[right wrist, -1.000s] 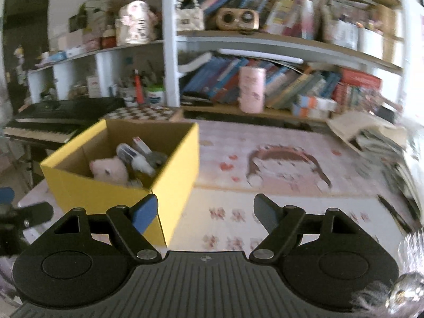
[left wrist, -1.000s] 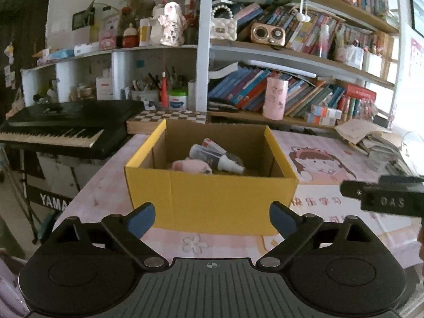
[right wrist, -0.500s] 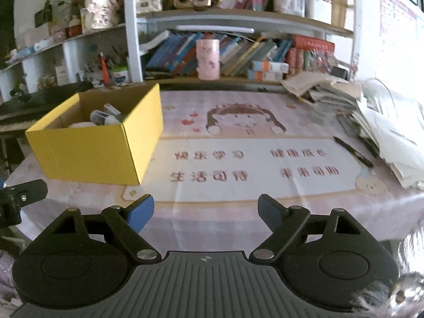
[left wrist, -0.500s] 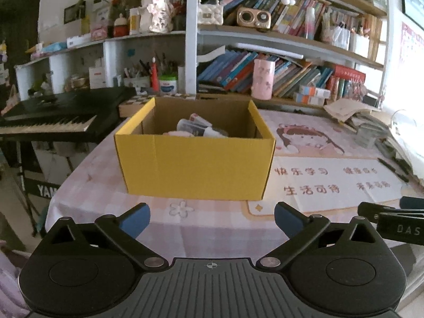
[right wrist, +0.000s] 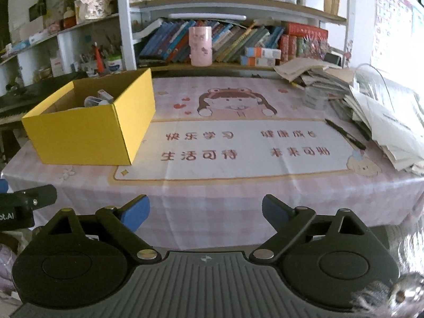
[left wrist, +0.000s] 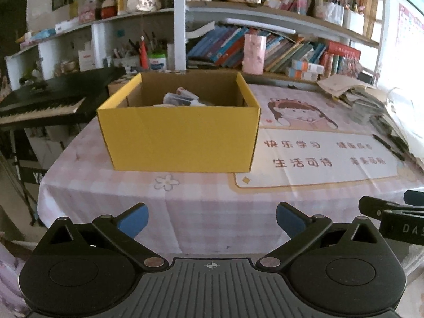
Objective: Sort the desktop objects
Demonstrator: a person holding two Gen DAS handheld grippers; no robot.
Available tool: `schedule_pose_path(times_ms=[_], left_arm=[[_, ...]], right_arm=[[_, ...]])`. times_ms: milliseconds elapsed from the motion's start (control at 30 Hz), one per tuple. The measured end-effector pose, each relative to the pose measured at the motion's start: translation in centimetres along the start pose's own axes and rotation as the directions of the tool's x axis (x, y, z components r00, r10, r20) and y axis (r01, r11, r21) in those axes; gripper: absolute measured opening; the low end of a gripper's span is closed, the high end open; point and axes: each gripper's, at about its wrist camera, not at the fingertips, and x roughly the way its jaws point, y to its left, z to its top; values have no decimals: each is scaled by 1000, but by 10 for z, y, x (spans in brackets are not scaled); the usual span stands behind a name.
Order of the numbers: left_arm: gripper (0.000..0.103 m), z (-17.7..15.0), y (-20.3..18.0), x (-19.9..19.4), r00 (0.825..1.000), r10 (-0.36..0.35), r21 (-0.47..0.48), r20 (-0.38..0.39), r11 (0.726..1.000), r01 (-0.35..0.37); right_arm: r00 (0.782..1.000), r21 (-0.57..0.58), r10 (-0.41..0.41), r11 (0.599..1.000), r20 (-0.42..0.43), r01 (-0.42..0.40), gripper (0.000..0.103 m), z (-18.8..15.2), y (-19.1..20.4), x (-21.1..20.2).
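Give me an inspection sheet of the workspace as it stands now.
Surface: table under pink checked cloth, printed mat on top.
Job's things: yellow box holds a few items; pen lies on the mat.
Clutter: paper pile at the right edge.
Grippers: left gripper and right gripper open, empty, short of the table.
Cables: nothing seen.
Surroundings: bookshelf, keyboard.

**What we can't see well**

The front wall of the yellow box point(left wrist: 180, 137) hides most of the things inside point(left wrist: 182, 98). Only their tops peek out, too small to name. The right gripper point(left wrist: 397, 220) is cut off by the picture's edge in the left view. The piano point(left wrist: 45, 100) runs off the left edge. The pile of papers point(right wrist: 384, 111) runs off the right edge.
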Motion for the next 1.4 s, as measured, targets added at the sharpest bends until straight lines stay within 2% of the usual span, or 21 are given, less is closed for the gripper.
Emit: schedule_pose_path(times_ms=[1400], left_arm=[[103,-4,-16,-3,999,-14,13,-34,1000,15]], right_arm=[[999,6,25,1000,-41,-25,93,-5,-12,-1]])
